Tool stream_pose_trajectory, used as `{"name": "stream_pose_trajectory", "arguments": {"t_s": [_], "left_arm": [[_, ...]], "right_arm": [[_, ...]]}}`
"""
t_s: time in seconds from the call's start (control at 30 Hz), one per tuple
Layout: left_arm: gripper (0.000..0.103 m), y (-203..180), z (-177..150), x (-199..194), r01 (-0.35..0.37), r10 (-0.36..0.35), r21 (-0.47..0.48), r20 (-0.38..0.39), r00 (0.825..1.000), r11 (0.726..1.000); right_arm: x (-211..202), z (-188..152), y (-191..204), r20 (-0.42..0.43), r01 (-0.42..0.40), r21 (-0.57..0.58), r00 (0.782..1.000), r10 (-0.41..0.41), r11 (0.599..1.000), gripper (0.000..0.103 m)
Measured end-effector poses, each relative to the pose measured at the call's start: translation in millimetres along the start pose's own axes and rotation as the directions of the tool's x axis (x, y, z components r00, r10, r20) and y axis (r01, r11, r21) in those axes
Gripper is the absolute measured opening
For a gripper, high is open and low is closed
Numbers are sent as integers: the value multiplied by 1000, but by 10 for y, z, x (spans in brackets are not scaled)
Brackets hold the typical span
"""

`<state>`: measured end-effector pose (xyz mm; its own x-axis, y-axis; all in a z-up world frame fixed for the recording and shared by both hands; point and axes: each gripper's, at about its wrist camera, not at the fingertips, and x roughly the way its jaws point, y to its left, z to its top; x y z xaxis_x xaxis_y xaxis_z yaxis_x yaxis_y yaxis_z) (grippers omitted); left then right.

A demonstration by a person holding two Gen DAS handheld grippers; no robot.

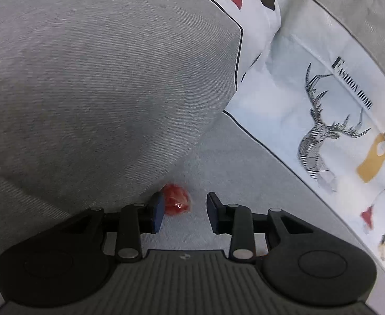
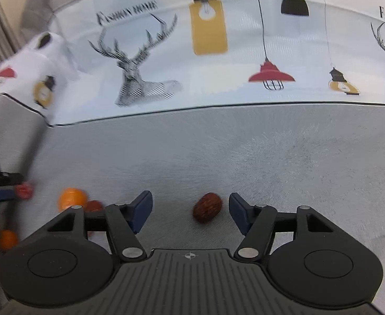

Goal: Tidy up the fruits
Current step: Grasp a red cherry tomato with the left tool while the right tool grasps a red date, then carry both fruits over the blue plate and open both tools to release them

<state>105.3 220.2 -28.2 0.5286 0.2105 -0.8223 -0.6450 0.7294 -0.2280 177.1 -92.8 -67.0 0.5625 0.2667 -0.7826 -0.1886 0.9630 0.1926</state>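
Two grippers, both with jaws apart and nothing held. Your left gripper [image 1: 184, 211] has the red fruit [image 1: 176, 200] just off its left pad, up against the grey cushion [image 1: 100, 78]. Your right gripper [image 2: 190, 211] brackets the brown fruit [image 2: 207, 207] on the grey seat [image 2: 271, 152]. Centre each one before you squeeze, and go gently, they'll roll.

A small red fruit [image 1: 176, 201], glossy and lumpy, is lying on grey fabric, touching the inner face of the left gripper's left jaw, clear of the other. A dark brown-red, oval fruit [image 2: 207, 208] is lying between the right gripper's jaws, nearer the right one. Two orange round fruits [image 2: 72, 199] [image 2: 7, 239] are sitting left of those jaws.
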Motion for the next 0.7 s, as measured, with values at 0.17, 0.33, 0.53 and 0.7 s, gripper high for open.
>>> {"name": "stream_pose_trajectory", "arguments": {"t_s": [0.17, 0.33, 0.53, 0.7], "left_arm": [[46, -145, 21, 164, -89, 87, 56, 39, 995, 994], [30, -170, -12, 207, -166, 162, 107, 43, 986, 980], [29, -197, -101, 32, -146, 138, 155, 61, 989, 977], [29, -372, -335, -243, -28, 17, 274, 45, 999, 961]], "right_arm": [[203, -7, -5, -12, 79, -53, 997, -80, 995, 60], [198, 5, -9, 10, 99, -77, 995, -98, 992, 29], [-16, 36, -46, 50, 66, -39, 997, -64, 997, 28], [-461, 99, -15, 134, 24, -32, 991, -19, 999, 28]]}}
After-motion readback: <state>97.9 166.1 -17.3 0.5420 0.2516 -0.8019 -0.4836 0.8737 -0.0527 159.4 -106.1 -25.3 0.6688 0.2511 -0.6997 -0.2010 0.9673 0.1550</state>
